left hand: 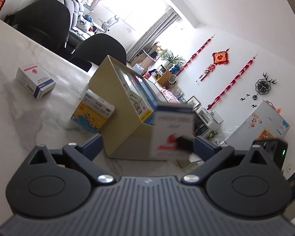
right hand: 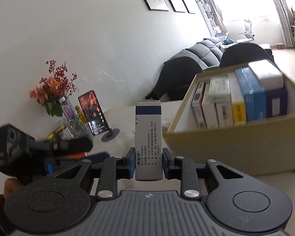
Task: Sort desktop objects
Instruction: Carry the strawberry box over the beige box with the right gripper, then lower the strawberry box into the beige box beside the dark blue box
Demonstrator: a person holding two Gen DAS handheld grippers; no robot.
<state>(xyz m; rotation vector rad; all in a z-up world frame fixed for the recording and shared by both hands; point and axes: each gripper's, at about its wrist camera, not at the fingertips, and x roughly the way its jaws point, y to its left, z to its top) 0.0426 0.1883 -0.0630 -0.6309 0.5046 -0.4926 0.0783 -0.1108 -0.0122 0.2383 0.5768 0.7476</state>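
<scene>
My right gripper (right hand: 147,161) is shut on a tall white medicine box with a blue band (right hand: 148,137) and holds it upright, left of the cardboard box (right hand: 236,143). Several medicine boxes (right hand: 238,100) stand on edge inside the cardboard box. In the left wrist view the held box (left hand: 173,129) is blurred in front of the cardboard box (left hand: 123,137), with a dark finger of the right gripper (left hand: 183,142) on it. My left gripper (left hand: 148,144) stands wide open and its pads touch nothing. A yellow medicine box (left hand: 92,114) and a white-and-blue one (left hand: 35,82) lie on the marble table (left hand: 19,118).
A phone on a stand (right hand: 93,114) and a bottle with flowers (right hand: 68,114) stand at the table's far left by the wall. Two black chairs (left hand: 47,23) sit behind the table. The left gripper's body (right hand: 43,145) and a hand (right hand: 11,184) show at the left.
</scene>
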